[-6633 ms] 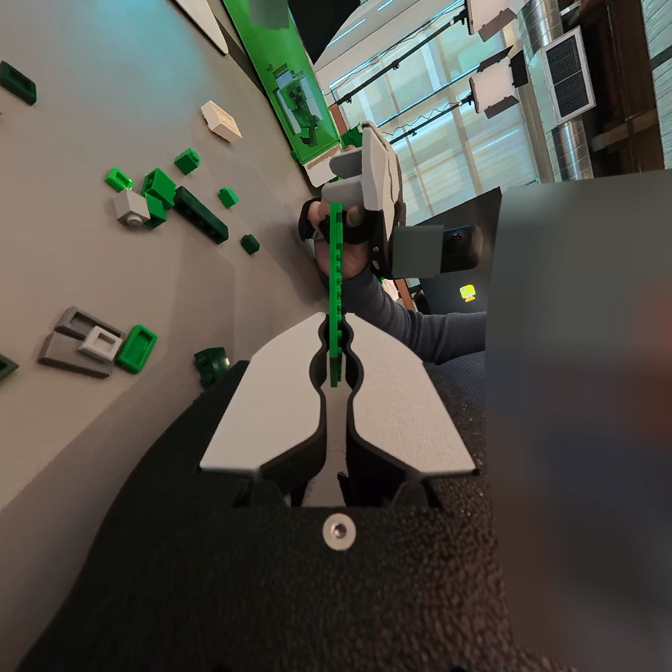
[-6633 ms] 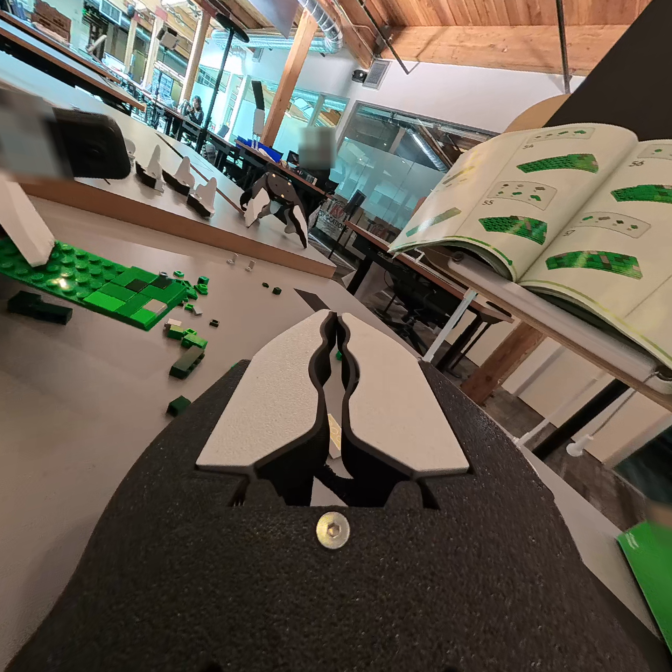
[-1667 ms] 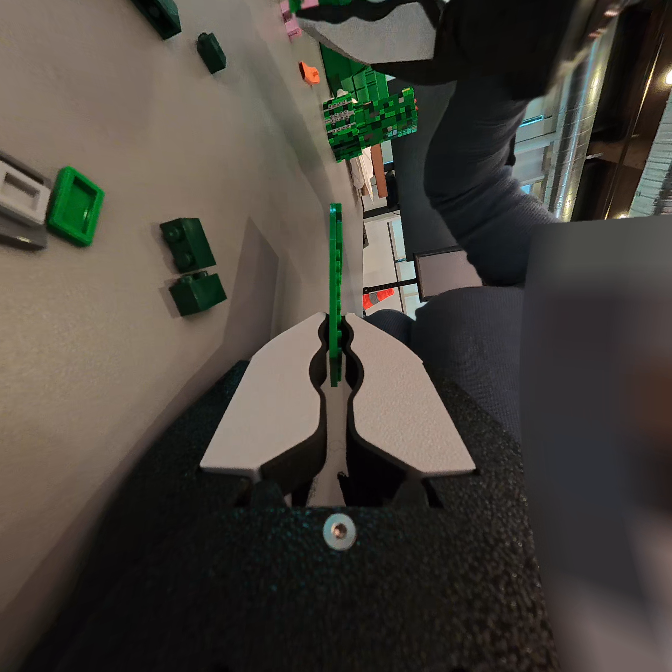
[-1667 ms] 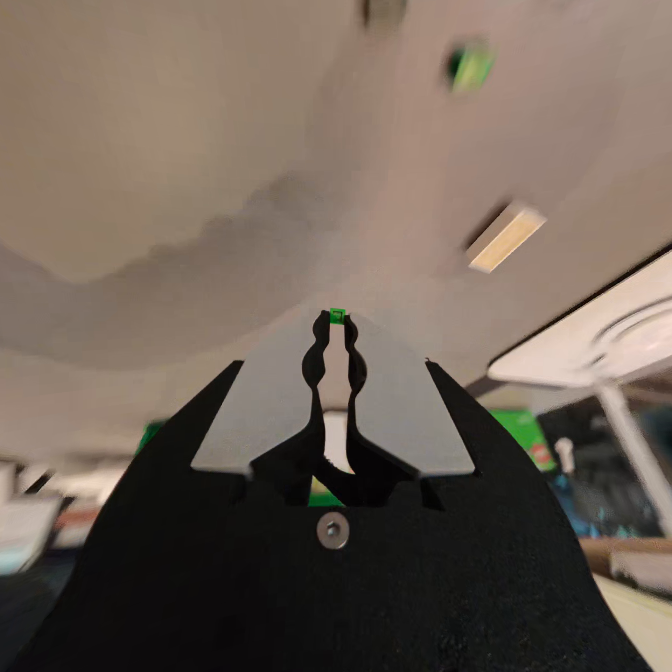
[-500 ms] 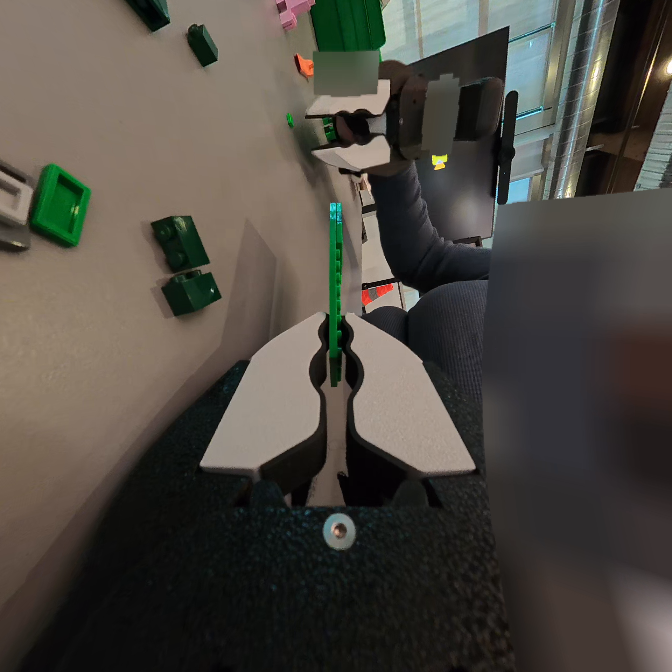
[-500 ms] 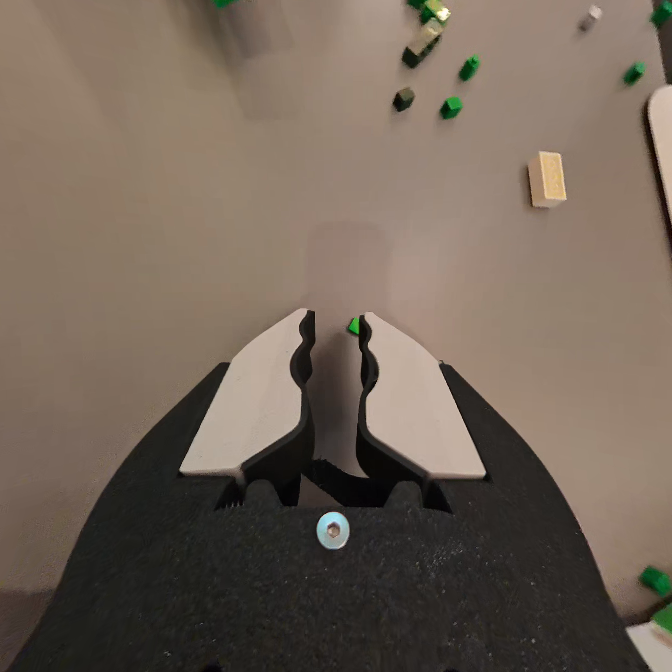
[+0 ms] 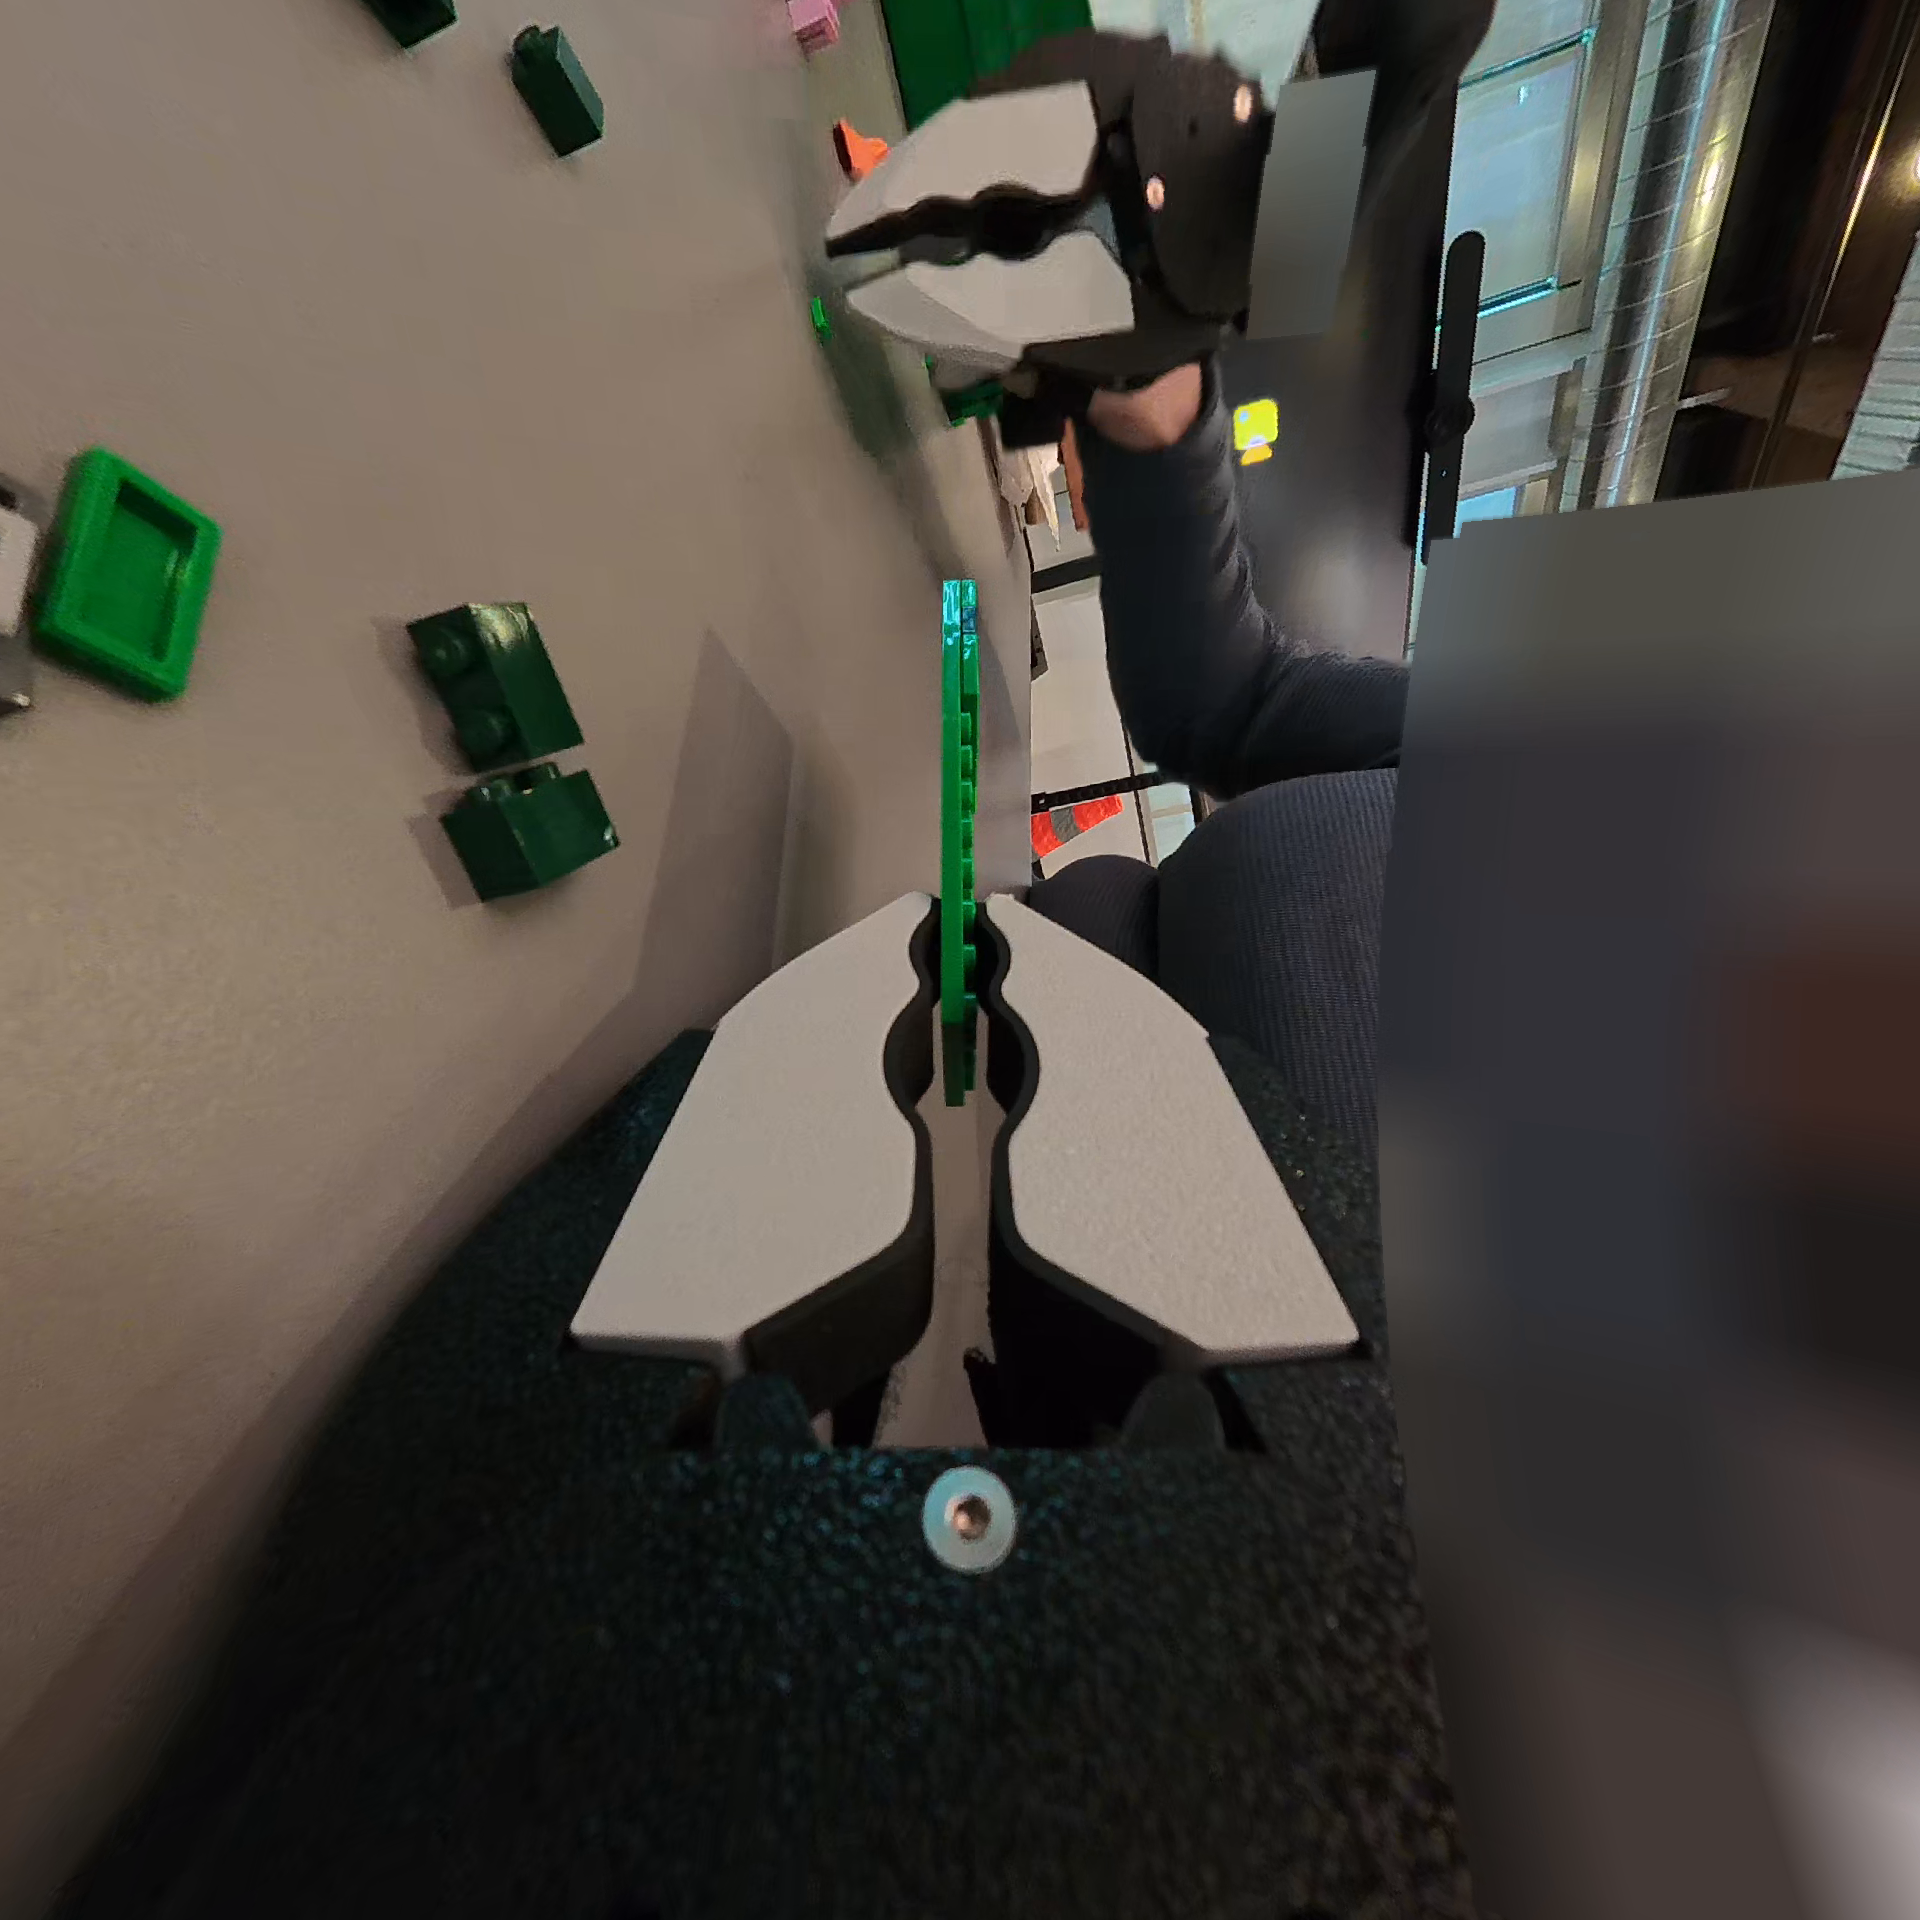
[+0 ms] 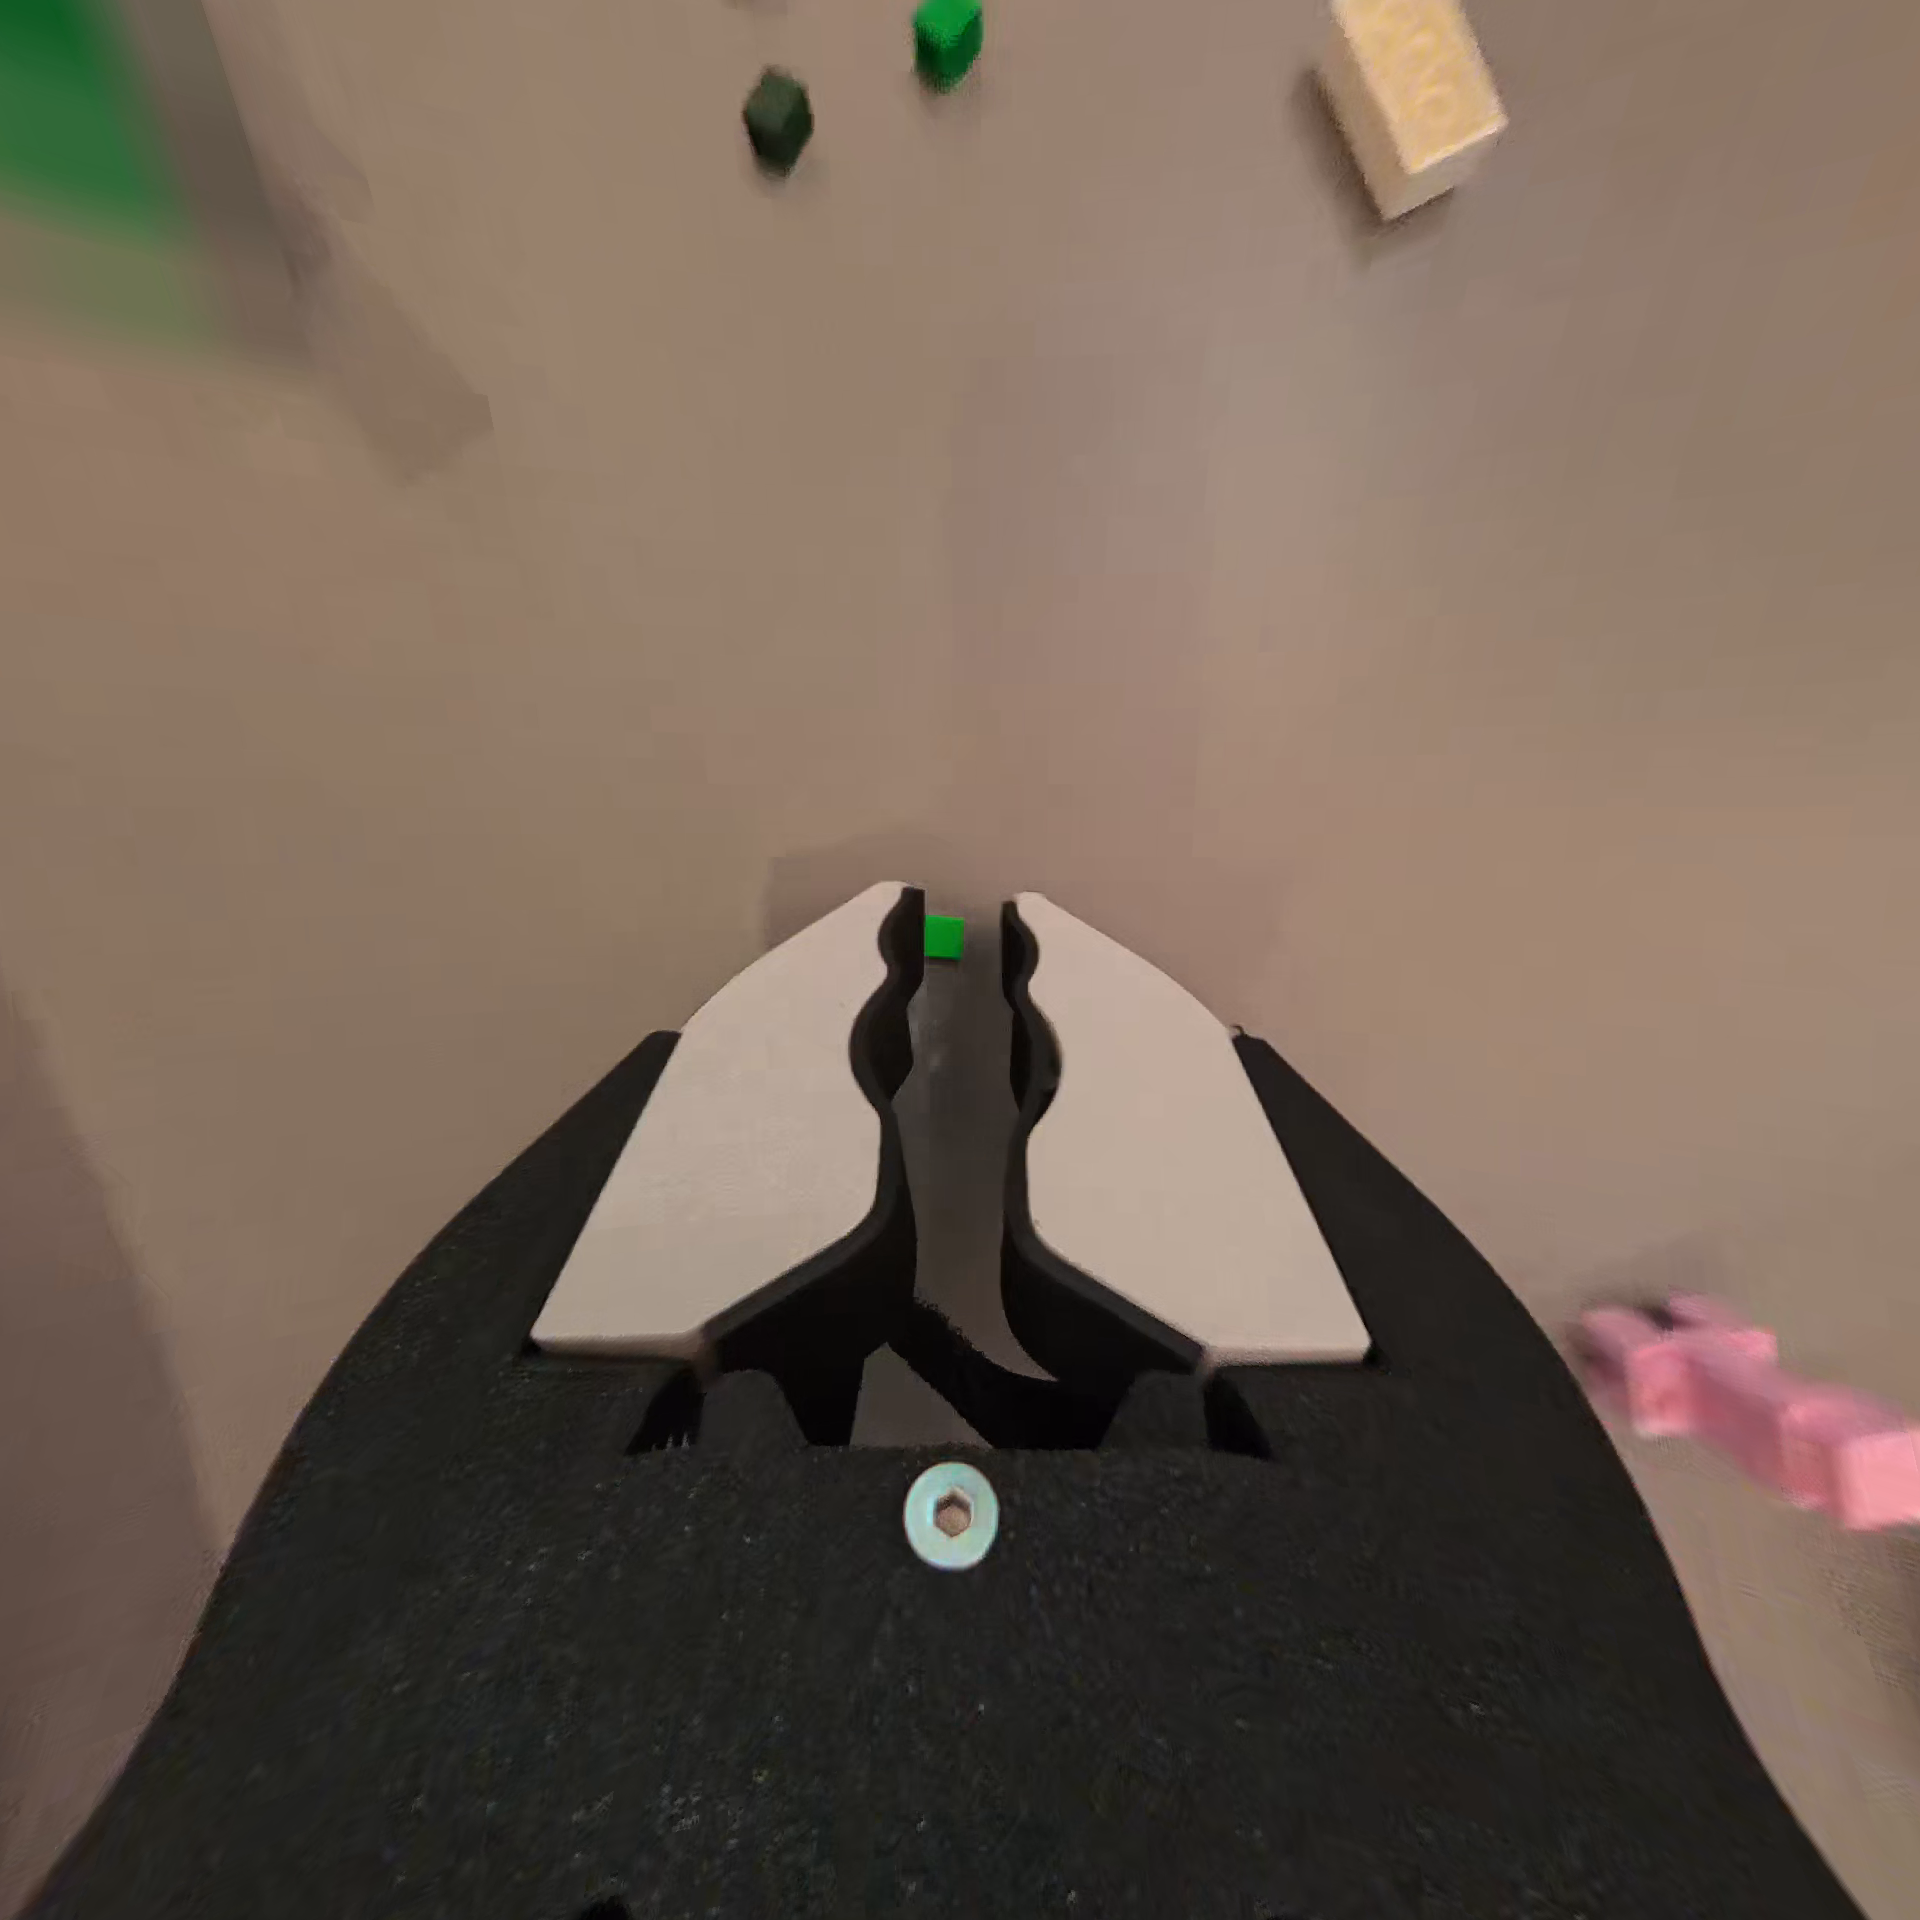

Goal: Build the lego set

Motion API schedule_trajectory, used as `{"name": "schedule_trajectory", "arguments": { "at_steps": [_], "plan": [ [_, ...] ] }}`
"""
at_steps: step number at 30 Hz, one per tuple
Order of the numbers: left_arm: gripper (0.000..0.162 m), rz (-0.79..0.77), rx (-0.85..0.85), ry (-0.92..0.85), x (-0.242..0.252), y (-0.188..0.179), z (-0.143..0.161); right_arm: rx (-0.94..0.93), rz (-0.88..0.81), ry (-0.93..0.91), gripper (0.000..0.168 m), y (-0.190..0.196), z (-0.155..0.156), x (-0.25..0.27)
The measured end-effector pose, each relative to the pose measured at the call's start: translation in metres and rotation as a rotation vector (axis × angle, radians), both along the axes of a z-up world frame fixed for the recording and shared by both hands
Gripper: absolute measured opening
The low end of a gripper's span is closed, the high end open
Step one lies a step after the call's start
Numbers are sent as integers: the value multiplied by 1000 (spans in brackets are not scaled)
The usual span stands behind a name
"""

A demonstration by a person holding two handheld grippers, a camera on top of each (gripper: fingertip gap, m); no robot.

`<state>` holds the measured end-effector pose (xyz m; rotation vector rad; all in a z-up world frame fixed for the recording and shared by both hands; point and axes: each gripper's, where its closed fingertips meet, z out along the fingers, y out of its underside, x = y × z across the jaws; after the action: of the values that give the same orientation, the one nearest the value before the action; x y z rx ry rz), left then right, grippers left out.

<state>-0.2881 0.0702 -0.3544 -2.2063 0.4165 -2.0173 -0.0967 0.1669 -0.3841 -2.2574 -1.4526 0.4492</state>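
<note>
Clamped jaws of the left gripper (image 7: 961, 914) pinch the near end of a thin bright-green studded lego plate (image 7: 958, 790), seen edge-on and pointing straight away from the fingers, held off the grey tabletop (image 7: 312, 312). Beside that plate, on the table, lie two dark-green bricks (image 7: 509, 748) just apart from each other, and farther out a bright-green square tile (image 7: 125, 571). Beyond the plate's far tip the right gripper (image 7: 862, 244) shows against the table, gripped by a person's hand with a dark sleeve (image 7: 1174, 582).

From its own camera the right gripper (image 8: 961, 914) points down at the table with its jaws parted; a tiny bright-green lego piece (image 8: 942, 935) sits between the fingertips, close to the left one, and whether it touches is unclear. Past it lie a dark-green stud piece (image 8: 777, 116), a small green cube (image 8: 948, 42) and a cream brick (image 8: 1415, 99). Nearer than that piece, a blurred pink cluster (image 8: 1756, 1403) lies at the view's right edge.
</note>
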Motion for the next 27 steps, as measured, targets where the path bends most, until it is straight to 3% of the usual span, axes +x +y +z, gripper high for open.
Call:
{"name": "schedule_trajectory", "arguments": {
  "at_steps": [5,8,19,24,27],
  "plan": [
    [4,-1,-2,2,0,0,0,157,-133,1,16,-7,-9,8],
    [4,-2,-2,1,0,0,0,149,-158,29,13,-7,-9,7],
    [4,1,-2,9,1,0,-1,189,-123,43,0,-3,-9,10],
    [4,1,-3,8,0,0,-1,175,-47,54,15,-7,-9,7],
    [5,0,-4,7,0,0,-1,165,-24,57,16,-5,-9,9]
  ]
}}
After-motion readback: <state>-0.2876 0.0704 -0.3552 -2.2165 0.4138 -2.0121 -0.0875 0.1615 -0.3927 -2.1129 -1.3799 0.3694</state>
